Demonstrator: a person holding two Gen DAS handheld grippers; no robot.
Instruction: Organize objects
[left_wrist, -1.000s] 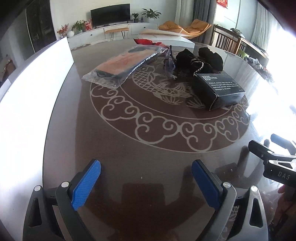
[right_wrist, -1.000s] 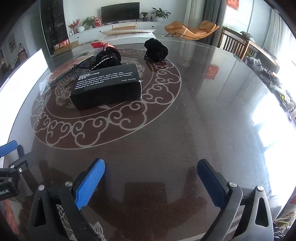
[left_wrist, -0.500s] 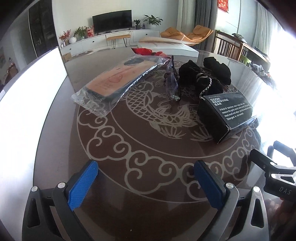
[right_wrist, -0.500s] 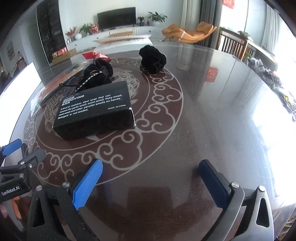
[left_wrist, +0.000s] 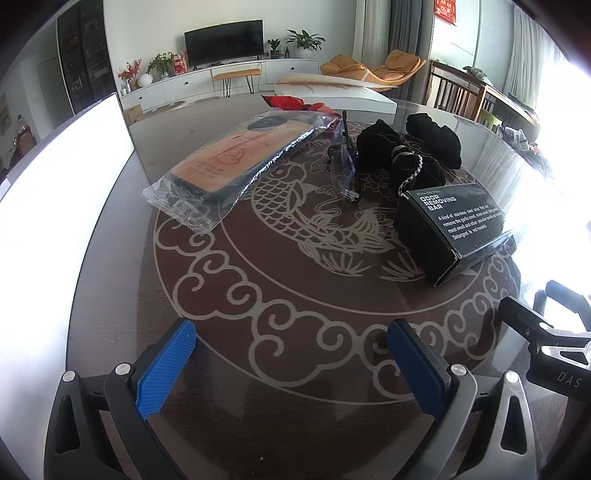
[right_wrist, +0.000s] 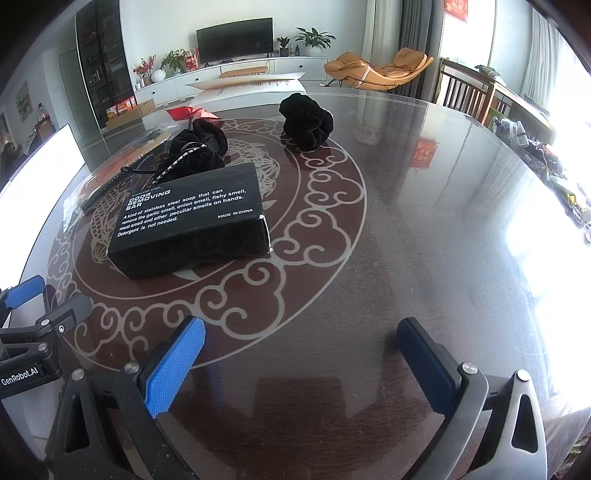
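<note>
Jaws of both grippers gape wide, empty.

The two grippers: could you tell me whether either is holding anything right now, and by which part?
Nothing is held. The left gripper and right gripper are both open above the table, short of the black box.

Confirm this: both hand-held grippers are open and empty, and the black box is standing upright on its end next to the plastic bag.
Not quite. The black box lies flat, printed face up, as the right wrist view shows. Both grippers, left and right, are open and empty.
</note>
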